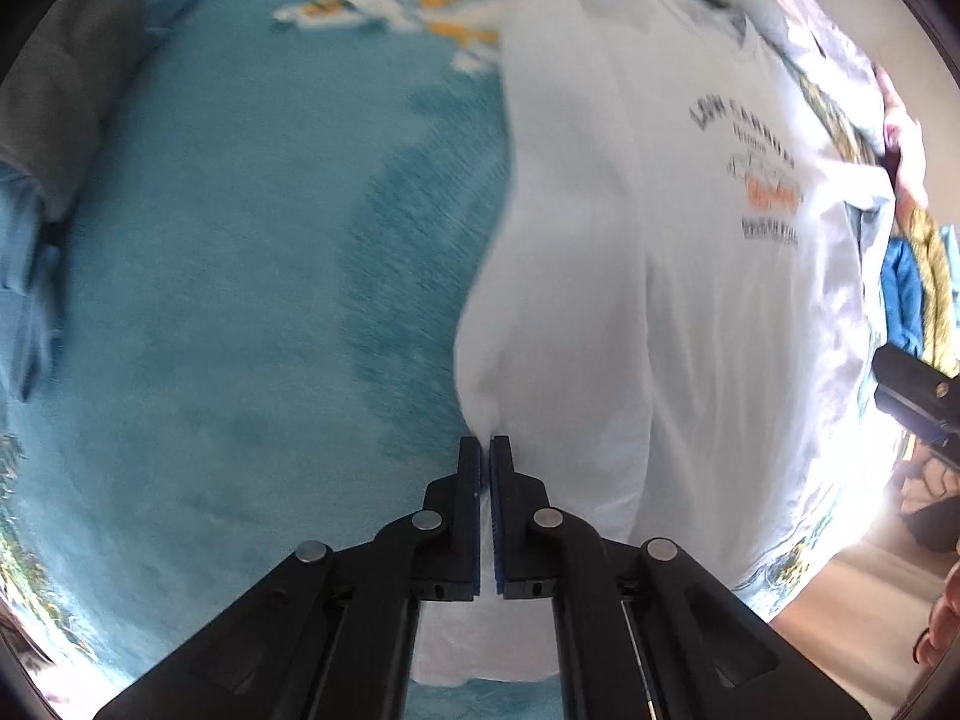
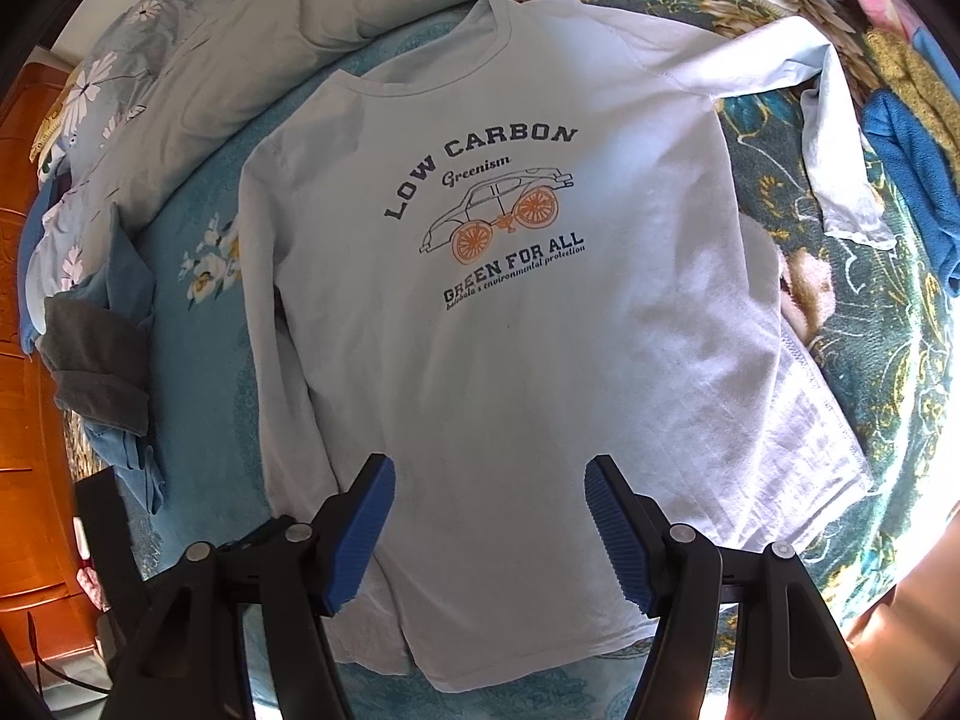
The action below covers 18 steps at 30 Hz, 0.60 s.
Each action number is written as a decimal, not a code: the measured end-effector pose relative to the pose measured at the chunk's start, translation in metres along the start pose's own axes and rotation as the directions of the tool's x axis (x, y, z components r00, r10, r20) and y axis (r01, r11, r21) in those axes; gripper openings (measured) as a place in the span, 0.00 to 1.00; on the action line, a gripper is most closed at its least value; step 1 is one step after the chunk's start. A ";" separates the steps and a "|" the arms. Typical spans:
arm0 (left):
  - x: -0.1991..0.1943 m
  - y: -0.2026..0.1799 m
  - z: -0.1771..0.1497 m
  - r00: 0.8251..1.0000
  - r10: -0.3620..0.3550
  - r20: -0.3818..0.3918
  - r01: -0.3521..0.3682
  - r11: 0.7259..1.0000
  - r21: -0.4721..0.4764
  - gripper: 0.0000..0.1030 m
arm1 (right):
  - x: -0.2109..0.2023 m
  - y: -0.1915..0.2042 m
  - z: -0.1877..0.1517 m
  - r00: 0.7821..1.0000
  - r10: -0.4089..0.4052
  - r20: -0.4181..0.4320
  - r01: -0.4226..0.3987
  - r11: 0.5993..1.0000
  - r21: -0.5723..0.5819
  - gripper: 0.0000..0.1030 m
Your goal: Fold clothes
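Observation:
A pale blue long-sleeved shirt (image 2: pixel 510 330) with a "LOW CARBON" car print lies face up on the bed. Its left sleeve is folded in along the body; its right sleeve (image 2: pixel 834 138) stretches out and bends down. My left gripper (image 1: pixel 486 444) is shut on the shirt's left edge (image 1: pixel 540 330) and lifts that fabric off the blanket. My right gripper (image 2: pixel 489 480) is open and empty, hovering over the shirt's lower middle. The right gripper's black body also shows at the right edge of the left wrist view (image 1: pixel 918 396).
The bed has a teal blanket (image 1: pixel 240 300) with a flower pattern. A grey and blue garment (image 2: pixel 102 360) lies at the left. A blue cloth (image 2: pixel 906 180) lies at the far right. A floral duvet (image 2: pixel 240 48) is bunched at the back. A wooden cabinet (image 2: pixel 24 300) stands left.

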<state>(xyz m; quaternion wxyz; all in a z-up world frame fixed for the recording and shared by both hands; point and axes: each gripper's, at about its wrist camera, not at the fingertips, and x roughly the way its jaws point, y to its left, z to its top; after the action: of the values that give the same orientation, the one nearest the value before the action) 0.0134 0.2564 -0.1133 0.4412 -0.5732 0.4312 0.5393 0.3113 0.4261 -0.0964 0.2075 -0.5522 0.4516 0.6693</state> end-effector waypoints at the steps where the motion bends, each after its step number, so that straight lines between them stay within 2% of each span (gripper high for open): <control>1: -0.009 0.010 0.004 1.000 0.015 0.018 -0.015 1.000 -0.007 0.03 | -0.001 -0.001 0.001 1.000 0.000 0.003 0.000 1.000 0.002 0.67; 4: -0.035 0.038 0.016 0.994 0.070 0.078 -0.069 0.997 -0.024 0.03 | -0.005 -0.003 0.002 1.000 0.005 0.008 -0.005 1.000 0.012 0.67; 6: -0.054 0.058 0.029 0.980 0.146 0.134 -0.145 0.989 -0.021 0.02 | -0.007 -0.005 0.002 1.000 0.008 0.012 -0.008 1.000 0.019 0.67; 8: -0.072 0.078 0.045 0.955 0.230 0.189 -0.230 0.973 -0.020 0.02 | -0.009 -0.006 0.002 1.000 0.010 0.016 -0.011 1.000 0.026 0.67; 10: -0.077 0.061 0.053 0.918 0.317 0.237 -0.321 0.947 -0.023 0.02 | -0.010 -0.007 0.002 1.000 0.015 0.019 -0.016 0.999 0.034 0.67; 12: -0.090 0.067 0.082 0.886 0.381 0.265 -0.386 0.922 -0.035 0.03 | -0.011 -0.007 0.001 1.000 0.019 0.022 -0.019 0.999 0.037 0.67; 16: -0.105 0.073 0.102 0.843 0.469 0.264 -0.463 0.882 -0.090 0.03 | -0.014 -0.012 -0.001 0.999 0.020 0.026 -0.021 0.999 0.045 0.67; 17: -0.111 0.075 0.106 0.839 0.485 0.247 -0.477 0.874 -0.097 0.03 | -0.015 -0.013 -0.002 0.999 0.018 0.026 -0.019 0.999 0.049 0.67; 18: -0.118 0.077 0.110 0.842 0.488 0.231 -0.477 0.873 -0.103 0.03 | -0.016 -0.015 -0.002 1.000 0.016 0.027 -0.017 0.998 0.053 0.67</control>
<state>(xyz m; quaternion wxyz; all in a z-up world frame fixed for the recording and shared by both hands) -0.0929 0.3471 -0.0019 0.3301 -0.3827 0.4913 0.7094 0.3287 0.4354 -0.0873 0.2225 -0.5339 0.4708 0.6661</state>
